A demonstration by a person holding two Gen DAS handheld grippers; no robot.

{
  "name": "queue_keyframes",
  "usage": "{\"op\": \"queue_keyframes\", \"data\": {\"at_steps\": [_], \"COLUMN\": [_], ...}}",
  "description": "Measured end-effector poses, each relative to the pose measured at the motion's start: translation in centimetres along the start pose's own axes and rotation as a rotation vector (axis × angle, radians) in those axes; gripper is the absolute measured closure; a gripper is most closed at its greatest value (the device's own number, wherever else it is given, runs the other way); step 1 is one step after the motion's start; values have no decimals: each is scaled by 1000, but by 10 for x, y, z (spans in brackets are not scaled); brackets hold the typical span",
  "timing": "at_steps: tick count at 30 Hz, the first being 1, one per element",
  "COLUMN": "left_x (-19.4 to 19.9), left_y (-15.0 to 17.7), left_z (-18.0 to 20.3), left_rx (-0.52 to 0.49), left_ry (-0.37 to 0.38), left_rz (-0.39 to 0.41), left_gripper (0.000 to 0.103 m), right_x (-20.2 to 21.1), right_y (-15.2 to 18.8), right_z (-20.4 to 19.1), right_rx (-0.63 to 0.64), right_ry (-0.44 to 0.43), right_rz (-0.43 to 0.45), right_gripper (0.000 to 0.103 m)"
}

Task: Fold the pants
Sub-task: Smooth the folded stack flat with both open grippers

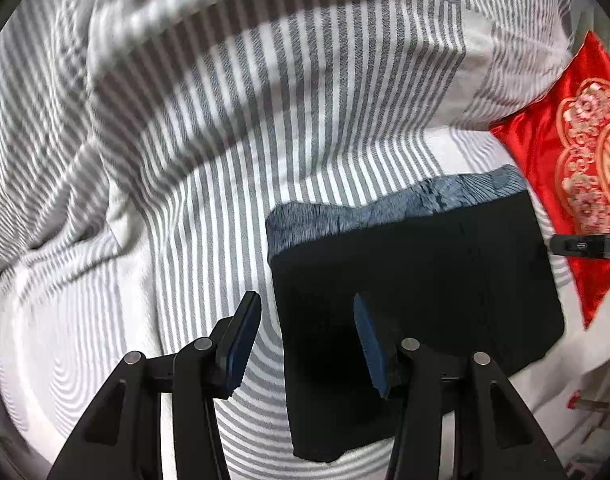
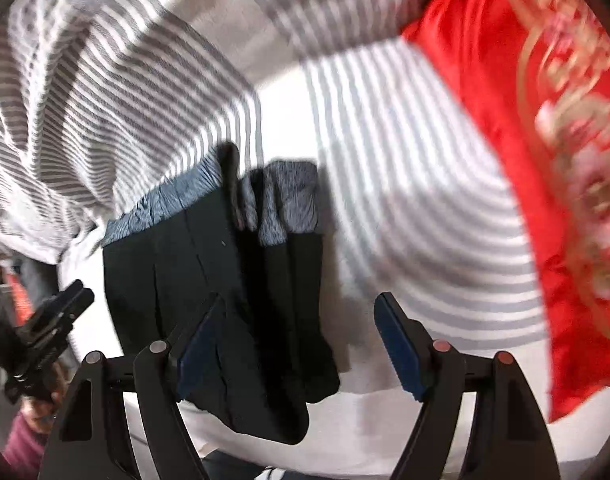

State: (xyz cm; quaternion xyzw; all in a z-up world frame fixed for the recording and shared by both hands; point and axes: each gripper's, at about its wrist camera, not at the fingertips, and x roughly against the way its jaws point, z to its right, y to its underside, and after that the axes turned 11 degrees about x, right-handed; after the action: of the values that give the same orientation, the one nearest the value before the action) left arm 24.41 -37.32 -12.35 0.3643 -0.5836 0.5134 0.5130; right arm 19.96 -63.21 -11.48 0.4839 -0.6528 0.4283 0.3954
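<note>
Bed with grey-and-white striped sheet (image 1: pixel 209 216), rumpled striped duvet (image 1: pixel 185 60) behind, red embroidered pillow (image 1: pixel 561 160) at right side

A grey-and-white striped cotton bedsheet (image 1: pixel 209 208) covered the whole bed, and it served as the base for everything else. Toward its far side a rumpled quilt in the same grey-and-white stripe (image 1: pixel 233 40) lay heaped in thick folds. On the sheet's right-hand side rested a shiny red satin cushion with gold and pink embroidered ornament (image 1: pixel 577 152), its corner lying flat on the stripes (image 2: pixel 505 160).
</note>
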Motion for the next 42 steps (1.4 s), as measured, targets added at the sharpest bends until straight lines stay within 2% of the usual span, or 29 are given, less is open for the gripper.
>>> {"op": "queue_keyframes", "data": {"at_steps": [1, 5, 7, 8, 11, 13, 14, 18, 21, 27, 28, 31, 42], "left_x": [-4, -16, -26, -32, -47, -52, -56, -58, -54, -36, -33, -22, 8], "left_y": [-4, -14, -15, -14, -9, -6, -5, -3, -2, 4, 6, 12, 34], "left_z": [6, 23, 31, 35, 40, 40, 38, 36, 33, 34, 35, 36, 43], "left_rx": [1, 22, 21, 20, 0, -4, 6, 20, 33, 34, 33, 36, 30], "left_ry": [-22, -26, -35, -41, -86, -97, -93, -87, -78, -75, -75, -74, -69], "left_rz": [-3, 0, -13, -21, -35, -35, -35, -29, -44, -59, -61, -68, -108], "left_gripper": [53, 53, 53, 53, 53, 37, 25, 24, 24, 24, 24, 24, 24], "right_x": [5, 10, 2, -7, -31, -45, -51, -58, -56, -39, -36, -26, 7], "right_y": [-2, -12, -16, -17, -18, -15, -14, -14, -17, -4, 0, 12, 42], "right_z": [-8, -40, -56, -60, -58, -51, -50, -48, -47, -44, -45, -51, -75], "right_rx": [13, 86, 136, 149, 148, 146, 159, 152, 135, 79, 73, 71, 105], "right_ry": [20, -23, -28, -29, 17, 35, 50, 54, 68, 60, 66, 81, 123], "right_rz": [20, 74, 58, 36, -27, -61, -71, -71, -87, -106, -105, -104, -89], "right_gripper": [23, 23, 25, 31, 31, 31, 31, 28, 22, 18, 16, 0, 0]}}
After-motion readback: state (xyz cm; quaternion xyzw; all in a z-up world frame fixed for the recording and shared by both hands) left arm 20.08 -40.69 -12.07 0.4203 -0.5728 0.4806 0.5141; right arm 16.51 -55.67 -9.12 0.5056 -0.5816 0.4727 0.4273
